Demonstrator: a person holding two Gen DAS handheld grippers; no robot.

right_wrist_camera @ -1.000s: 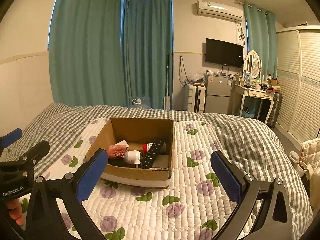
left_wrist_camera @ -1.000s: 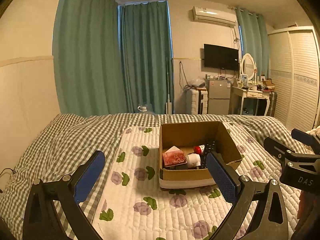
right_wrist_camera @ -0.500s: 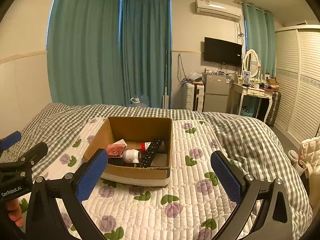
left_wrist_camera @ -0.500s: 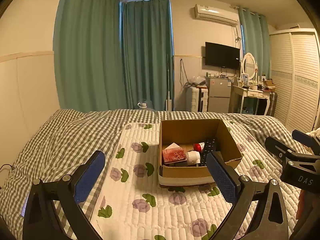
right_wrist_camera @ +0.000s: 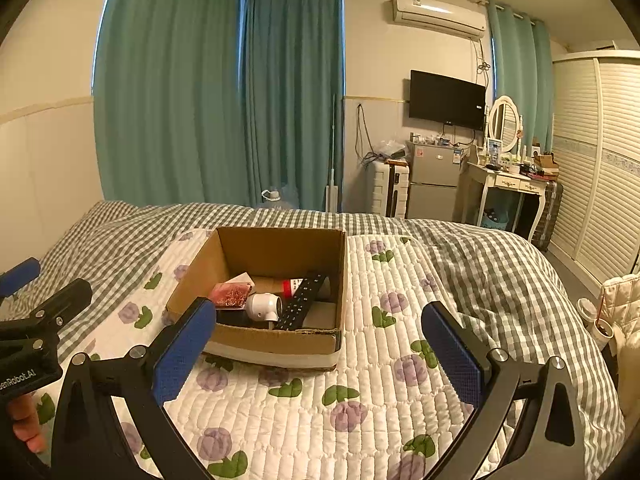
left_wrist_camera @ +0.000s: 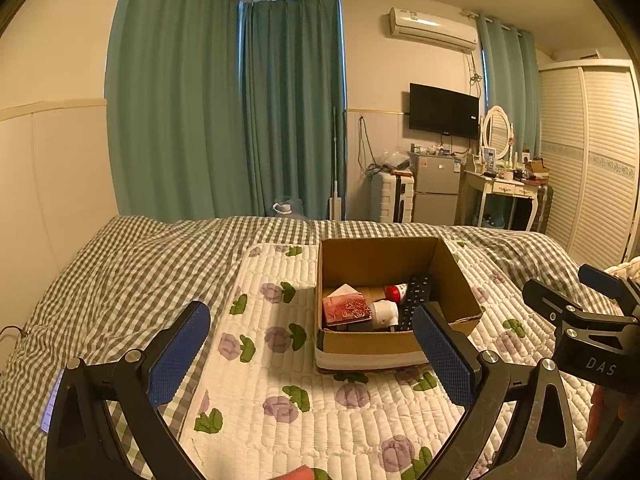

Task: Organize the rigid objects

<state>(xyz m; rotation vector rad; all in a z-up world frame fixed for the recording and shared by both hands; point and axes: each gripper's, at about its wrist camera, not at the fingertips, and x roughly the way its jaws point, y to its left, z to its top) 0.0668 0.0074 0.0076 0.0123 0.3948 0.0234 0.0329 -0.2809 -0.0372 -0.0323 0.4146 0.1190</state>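
An open cardboard box [left_wrist_camera: 384, 260] [right_wrist_camera: 276, 246] sits on a white floral quilted mat [left_wrist_camera: 280, 360] [right_wrist_camera: 380, 360] on the bed. Inside lie a red patterned packet [left_wrist_camera: 346, 310] [right_wrist_camera: 232, 294], a white cylindrical object [left_wrist_camera: 384, 313] [right_wrist_camera: 262, 306], a black remote [left_wrist_camera: 416, 296] [right_wrist_camera: 300, 300] and a red-capped tube [left_wrist_camera: 396, 290] [right_wrist_camera: 294, 286]. My left gripper [left_wrist_camera: 312, 354] is open and empty, in front of the box. My right gripper [right_wrist_camera: 318, 354] is open and empty, in front of the box too. Each gripper shows at the other view's edge.
The bed has a grey checked cover [left_wrist_camera: 120, 280] [right_wrist_camera: 500, 272]. Teal curtains [left_wrist_camera: 240, 120], a wall TV [right_wrist_camera: 446, 100], a small fridge [right_wrist_camera: 434, 184], a vanity table [right_wrist_camera: 516, 184] and a slatted wardrobe [right_wrist_camera: 600, 160] stand beyond the bed.
Both views have tilted up slightly, so the box sits a little lower in frame. Both grippers stay open and empty; the box contents have not moved.
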